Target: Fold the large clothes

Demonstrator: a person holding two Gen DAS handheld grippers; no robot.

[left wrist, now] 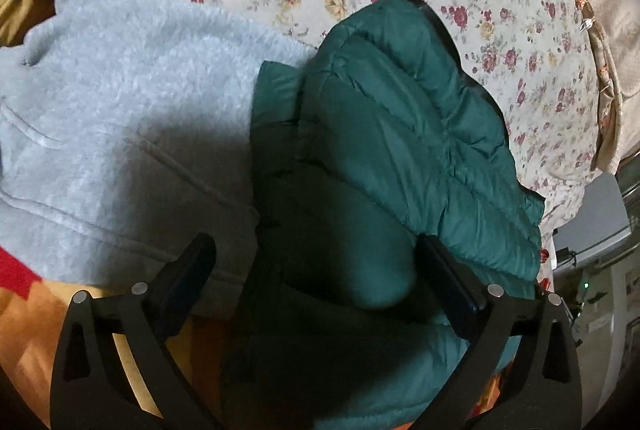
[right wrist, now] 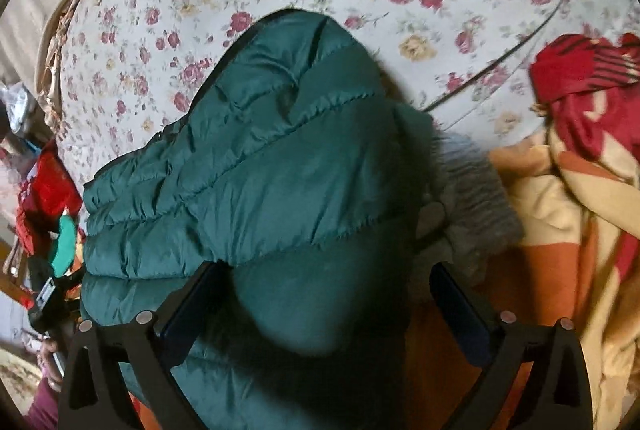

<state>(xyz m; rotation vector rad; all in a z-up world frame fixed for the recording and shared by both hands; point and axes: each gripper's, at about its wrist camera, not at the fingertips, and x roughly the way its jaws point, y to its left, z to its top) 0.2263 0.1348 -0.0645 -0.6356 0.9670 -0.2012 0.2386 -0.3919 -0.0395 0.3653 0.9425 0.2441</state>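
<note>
Directly between both spread tools point(left wrist: 316, 266) point(right wrist: 326, 290) lies the green jacket point(left wrist: 400, 133).

You have a dark green quilted puffer jacket point(left wrist: 400, 117) point(right wrist: 260, 165) bunched into a thick folded mound on the floral bedspread, its stitched channels running crosswise and its shiny fabric creased. Beside it, touching and partly tucked under its edge, lies a pale grey fleece garment point(left wrist: 120, 101) point(right wrist: 472, 197), spread mostly flat with seams showing.
</note>
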